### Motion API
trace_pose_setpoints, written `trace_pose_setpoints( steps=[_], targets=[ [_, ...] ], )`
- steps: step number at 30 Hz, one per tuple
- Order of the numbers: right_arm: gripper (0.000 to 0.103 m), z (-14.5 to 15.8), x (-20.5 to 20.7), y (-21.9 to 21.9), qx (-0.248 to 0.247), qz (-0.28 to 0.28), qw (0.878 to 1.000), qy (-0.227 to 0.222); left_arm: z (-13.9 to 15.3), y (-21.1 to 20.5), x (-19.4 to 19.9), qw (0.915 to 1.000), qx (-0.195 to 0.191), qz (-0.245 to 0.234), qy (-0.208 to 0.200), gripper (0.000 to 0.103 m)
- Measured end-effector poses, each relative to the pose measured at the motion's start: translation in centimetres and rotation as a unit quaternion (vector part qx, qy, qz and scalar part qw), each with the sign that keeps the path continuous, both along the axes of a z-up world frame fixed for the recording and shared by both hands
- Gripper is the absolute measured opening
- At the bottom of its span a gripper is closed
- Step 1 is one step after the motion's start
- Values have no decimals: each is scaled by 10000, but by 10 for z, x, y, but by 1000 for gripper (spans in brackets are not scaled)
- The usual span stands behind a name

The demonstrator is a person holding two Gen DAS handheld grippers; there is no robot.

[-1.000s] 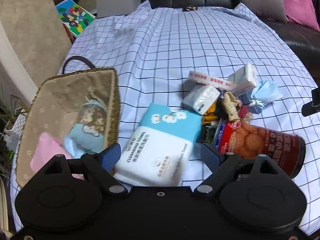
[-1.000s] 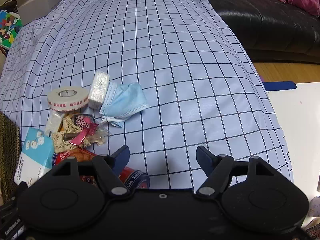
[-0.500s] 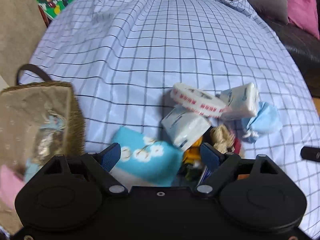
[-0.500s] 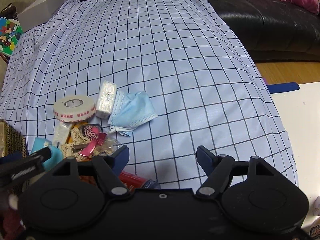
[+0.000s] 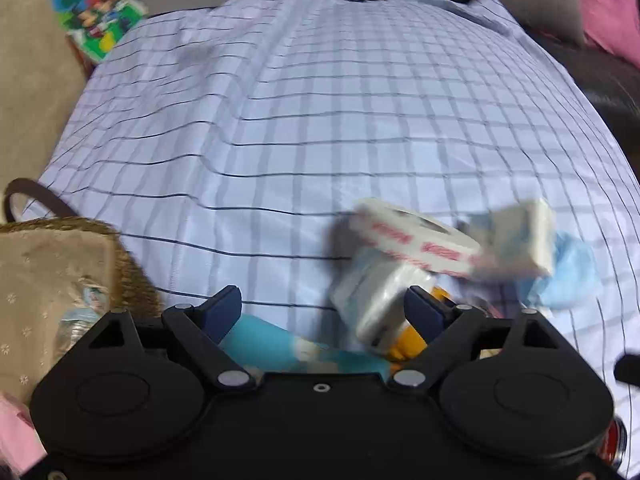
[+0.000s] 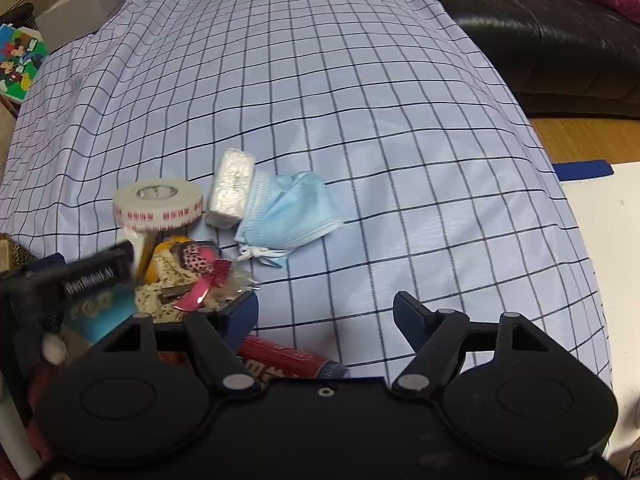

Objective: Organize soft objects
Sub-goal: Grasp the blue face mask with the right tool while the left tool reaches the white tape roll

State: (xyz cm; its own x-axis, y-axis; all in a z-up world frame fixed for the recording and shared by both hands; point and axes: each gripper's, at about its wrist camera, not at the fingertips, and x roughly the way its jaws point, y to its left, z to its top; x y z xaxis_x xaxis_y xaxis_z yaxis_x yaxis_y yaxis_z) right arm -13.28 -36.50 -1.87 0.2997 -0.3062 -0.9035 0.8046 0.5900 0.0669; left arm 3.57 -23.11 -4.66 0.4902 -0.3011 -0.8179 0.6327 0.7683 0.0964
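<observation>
My left gripper point(image 5: 322, 308) is open, low over a teal-and-white towel pack point(image 5: 276, 344) that lies between and under its fingers. A small white tissue pack point(image 5: 380, 300) lies just by its right finger. A woven basket point(image 5: 60, 264) with soft items inside stands at the left. A blue face mask point(image 6: 288, 212) and another tissue pack point(image 6: 232, 188) lie on the checked cloth point(image 6: 360, 100). My right gripper point(image 6: 326, 316) is open and empty above the cloth, right of the pile. The left gripper shows in the right wrist view point(image 6: 76, 276).
A white tape roll point(image 6: 158, 204), lace and ribbon scraps point(image 6: 188, 280) and a red biscuit tin point(image 6: 280, 360) lie in the pile. A black sofa point(image 6: 560, 40) with pink cushions is behind. A white box point(image 6: 80, 4) and a picture book point(image 5: 100, 20) are at the far left.
My left gripper has moved forward and right from the basket side, down over the towel pack toward the pile. My right gripper has shifted slightly forward and stays open.
</observation>
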Motion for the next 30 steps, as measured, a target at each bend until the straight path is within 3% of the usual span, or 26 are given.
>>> trace_pose_setpoints(
  steps=[5, 8, 11, 16, 21, 26, 30],
  targets=[
    [74, 3, 10, 11, -77, 164, 9998, -5, 14, 15, 19, 9958, 114, 601, -686, 83],
    [74, 5, 15, 18, -103, 253, 9996, -9, 15, 20, 25, 9971, -71, 629, -429, 83],
    [74, 6, 18, 22, -131, 293, 9995, -13, 11, 17, 19, 9969, 31, 579, -527, 83],
    [74, 11, 18, 22, -225, 310, 9992, -78, 13, 10, 11, 9991, -10, 249, -334, 83],
    [76, 17, 8, -2, -289, -122, 9993, -191, 12, 8, 4, 9996, -32, 128, -243, 83],
    [76, 4, 3, -26, -289, -591, 9978, -45, 14, 9, 4, 9997, -196, 126, 1, 83],
    [79, -9, 13, -30, -166, -411, 9989, -146, 15, 10, 2, 9997, -227, 104, 7, 83]
  ],
)
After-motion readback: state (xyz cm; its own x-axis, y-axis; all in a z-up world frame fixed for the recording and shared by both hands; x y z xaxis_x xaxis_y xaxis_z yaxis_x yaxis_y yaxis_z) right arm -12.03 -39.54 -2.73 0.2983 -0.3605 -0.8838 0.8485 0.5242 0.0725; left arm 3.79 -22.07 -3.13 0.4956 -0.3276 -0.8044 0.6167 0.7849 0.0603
